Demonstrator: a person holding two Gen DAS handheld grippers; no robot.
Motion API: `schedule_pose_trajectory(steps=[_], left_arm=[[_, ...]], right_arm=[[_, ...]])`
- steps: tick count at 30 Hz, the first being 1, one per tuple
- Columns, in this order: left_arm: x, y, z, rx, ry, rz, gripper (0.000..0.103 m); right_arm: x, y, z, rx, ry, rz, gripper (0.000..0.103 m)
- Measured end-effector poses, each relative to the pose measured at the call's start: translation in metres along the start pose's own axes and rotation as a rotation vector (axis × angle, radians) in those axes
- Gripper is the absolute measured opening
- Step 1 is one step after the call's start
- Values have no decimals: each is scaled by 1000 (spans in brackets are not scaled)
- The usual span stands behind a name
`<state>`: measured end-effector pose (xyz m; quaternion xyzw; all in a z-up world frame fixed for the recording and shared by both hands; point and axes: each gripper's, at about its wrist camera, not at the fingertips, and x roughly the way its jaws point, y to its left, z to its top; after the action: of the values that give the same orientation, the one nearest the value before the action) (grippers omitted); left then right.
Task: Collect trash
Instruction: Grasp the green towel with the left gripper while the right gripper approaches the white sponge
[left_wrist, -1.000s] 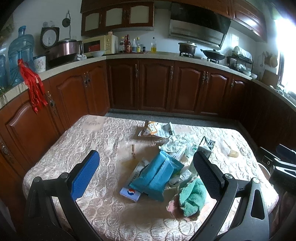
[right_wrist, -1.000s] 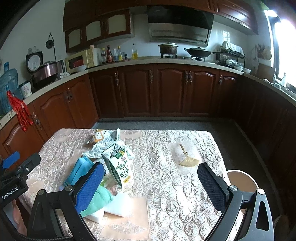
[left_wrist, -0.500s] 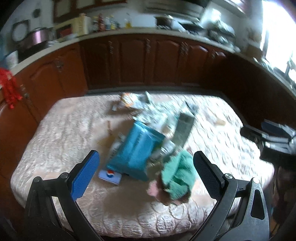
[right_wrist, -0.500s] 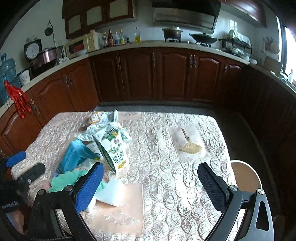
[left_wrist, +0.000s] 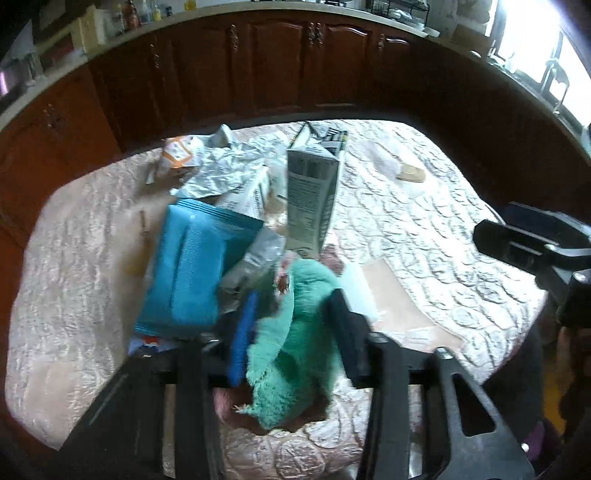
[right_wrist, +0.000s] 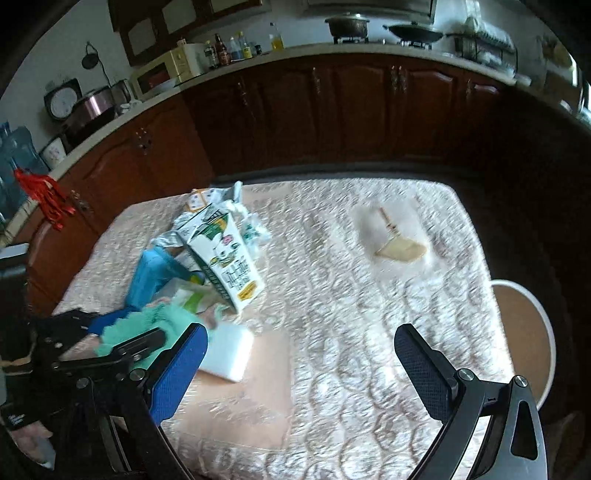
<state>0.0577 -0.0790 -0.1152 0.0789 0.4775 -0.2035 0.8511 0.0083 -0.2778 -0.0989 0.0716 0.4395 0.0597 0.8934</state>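
A pile of trash lies on the quilted table (left_wrist: 424, 229): a blue packet (left_wrist: 192, 266), crumpled foil (left_wrist: 221, 166), a grey-sided carton (left_wrist: 310, 199) and a green fluffy cloth (left_wrist: 295, 332). My left gripper (left_wrist: 291, 332) is shut on the green cloth near the table's front edge. In the right wrist view the carton (right_wrist: 225, 254) stands with its white printed side showing, next to a white block (right_wrist: 229, 350). My right gripper (right_wrist: 299, 369) is open and empty above the table, right of the pile; the left gripper (right_wrist: 122, 332) shows at its left.
A small straw brush (right_wrist: 399, 247) lies on the table's far right. A round stool (right_wrist: 524, 332) stands off the right edge. Dark wooden cabinets (right_wrist: 351, 110) run behind the table, with a microwave (right_wrist: 166, 70) and bottles on the counter.
My left gripper has moved down and forward onto the pile and closed on the green cloth. My right gripper has tilted down toward the table and stayed open.
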Motion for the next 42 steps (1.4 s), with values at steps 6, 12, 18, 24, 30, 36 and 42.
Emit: schedule_pose_trajectory(steps=[6, 12, 18, 24, 30, 36, 42], left_arm=[[-24, 15, 5, -69, -39, -62, 4], [-50, 20, 8, -100, -90, -72, 2], [-50, 22, 6, -105, -28, -55, 26], [-31, -7, -11, 25, -6, 76, 56], [-6, -11, -13, 25, 26, 89, 51], [-12, 1, -10, -25, 18, -2, 16], [-34, 13, -10, -98, -25, -102, 10]], right_arm=[[2, 6, -4, -14, 13, 45, 100], [3, 16, -6, -31, 23, 87, 100], [5, 18, -6, -31, 31, 86, 100], [8, 14, -7, -18, 47, 87, 100], [10, 17, -8, -24, 60, 92, 100], [14, 16, -10, -25, 73, 98, 100], [18, 21, -12, -33, 89, 117, 100]])
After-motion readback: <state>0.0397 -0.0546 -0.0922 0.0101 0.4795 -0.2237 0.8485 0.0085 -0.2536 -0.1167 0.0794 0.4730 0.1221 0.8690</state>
